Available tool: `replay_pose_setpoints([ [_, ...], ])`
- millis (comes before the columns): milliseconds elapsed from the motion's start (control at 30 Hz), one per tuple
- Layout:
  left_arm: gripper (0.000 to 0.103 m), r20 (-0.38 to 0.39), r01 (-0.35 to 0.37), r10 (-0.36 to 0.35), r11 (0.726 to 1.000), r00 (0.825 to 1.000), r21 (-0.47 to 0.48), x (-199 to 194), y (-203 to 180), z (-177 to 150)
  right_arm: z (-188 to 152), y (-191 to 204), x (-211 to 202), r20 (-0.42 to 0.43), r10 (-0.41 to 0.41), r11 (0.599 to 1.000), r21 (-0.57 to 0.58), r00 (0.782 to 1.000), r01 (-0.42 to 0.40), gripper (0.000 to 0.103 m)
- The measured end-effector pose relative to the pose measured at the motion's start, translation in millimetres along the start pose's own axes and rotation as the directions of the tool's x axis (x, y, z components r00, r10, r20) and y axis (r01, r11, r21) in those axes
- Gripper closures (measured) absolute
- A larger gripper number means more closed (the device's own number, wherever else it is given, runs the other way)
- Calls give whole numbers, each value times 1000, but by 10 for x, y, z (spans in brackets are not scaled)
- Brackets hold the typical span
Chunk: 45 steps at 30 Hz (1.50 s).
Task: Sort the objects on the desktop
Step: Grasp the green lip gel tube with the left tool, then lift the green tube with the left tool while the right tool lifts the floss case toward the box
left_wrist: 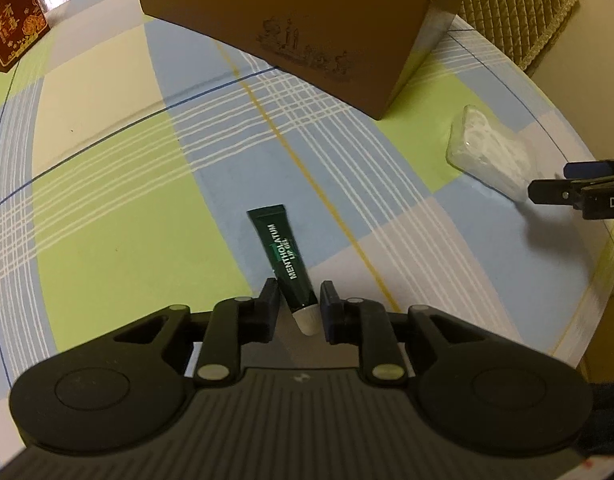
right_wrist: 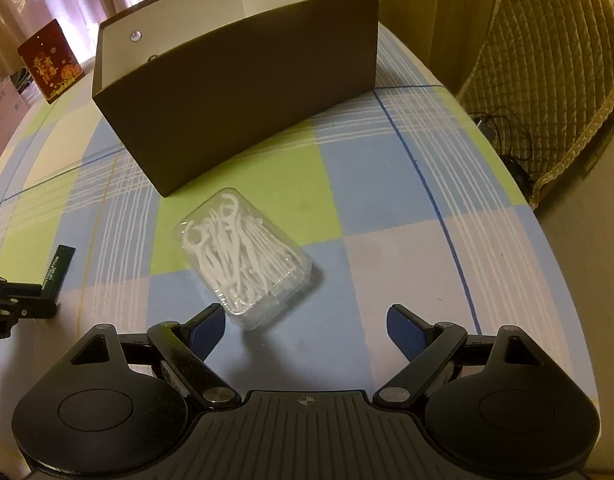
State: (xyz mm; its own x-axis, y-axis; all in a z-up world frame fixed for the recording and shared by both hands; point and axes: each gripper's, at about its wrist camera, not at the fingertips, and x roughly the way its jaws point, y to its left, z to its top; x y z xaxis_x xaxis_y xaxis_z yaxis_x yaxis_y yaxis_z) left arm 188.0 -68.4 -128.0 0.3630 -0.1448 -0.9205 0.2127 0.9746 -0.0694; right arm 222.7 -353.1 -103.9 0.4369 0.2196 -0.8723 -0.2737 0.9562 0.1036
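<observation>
Left gripper [left_wrist: 298,307] straddles the tube [left_wrist: 283,256], unclenched; right gripper [right_wrist: 305,330] gapes near the case [right_wrist: 243,256]. The slick case, beside the box [right_wrist: 235,80], could squirt away.

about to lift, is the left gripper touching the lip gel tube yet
Cannot tell: in the left wrist view the left gripper straddles the lip gel tube, gaps unclear.

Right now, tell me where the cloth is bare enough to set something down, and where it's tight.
Bare cloth lies left of the lip gel tube, running back toward the red box. Another free patch is right of the floss pick case, out to the table edge. It is tight between that case and the brown box, and around the left gripper, whose fingers flank the tube.
</observation>
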Motion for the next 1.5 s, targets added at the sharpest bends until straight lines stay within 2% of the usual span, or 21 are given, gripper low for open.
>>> replay_pose_setpoints([
  [33, 91, 1, -3, 3, 1000, 1000, -1, 0, 0, -2, 4, -6, 1, 0, 4, 1000, -4, 1000, -4, 18],
  [267, 91, -6, -24, 24, 1000, 1000, -18, -31, 35, -56, 53, 41, 11, 24, 51, 993, -105, 998, -48, 17],
  [467, 91, -29, -37, 35, 997, 999, -65, -88, 105, -169, 122, 154, 79, 42, 94, 954, -288, 995, -78, 17],
  [567, 90, -28, -27, 25, 995, 999, -93, -105, 118, -193, 150, 189, 159, 41, 100, 938, -337, 994, -81, 17],
  [733, 86, -13, -19, 17, 994, 1000, -111, -90, 93, -150, 199, 238, 277, 34, 119, 927, -362, 992, -99, 17],
  [833, 87, -9, -32, 32, 995, 999, -95, -72, 65, -113, 215, 265, 298, 32, 133, 921, -375, 991, -111, 17],
  [900, 91, -5, -40, 40, 995, 999, -88, -63, 55, -109, 217, 270, 298, 30, 136, 917, -381, 990, -115, 17],
  [1233, 90, -16, -47, 46, 996, 999, -76, -70, 79, -115, 223, 291, 320, 16, 136, 906, -408, 991, -117, 17],
  [1333, 90, 0, -59, 59, 998, 998, -34, -60, 40, -114, 210, 310, 346, 9, 127, 904, -414, 992, -112, 22],
  [1400, 91, 14, -68, 68, 997, 998, -24, -51, 25, -111, 193, 329, 354, 0, 127, 905, -410, 992, -116, 31],
  [1433, 91, 16, -68, 68, 997, 998, -24, -48, 24, -107, 183, 340, 354, -2, 129, 905, -409, 992, -118, 39],
  [1500, 91, 17, -66, 66, 997, 998, -32, -49, 35, -103, 151, 376, 344, -1, 117, 906, -410, 993, -107, 42],
])
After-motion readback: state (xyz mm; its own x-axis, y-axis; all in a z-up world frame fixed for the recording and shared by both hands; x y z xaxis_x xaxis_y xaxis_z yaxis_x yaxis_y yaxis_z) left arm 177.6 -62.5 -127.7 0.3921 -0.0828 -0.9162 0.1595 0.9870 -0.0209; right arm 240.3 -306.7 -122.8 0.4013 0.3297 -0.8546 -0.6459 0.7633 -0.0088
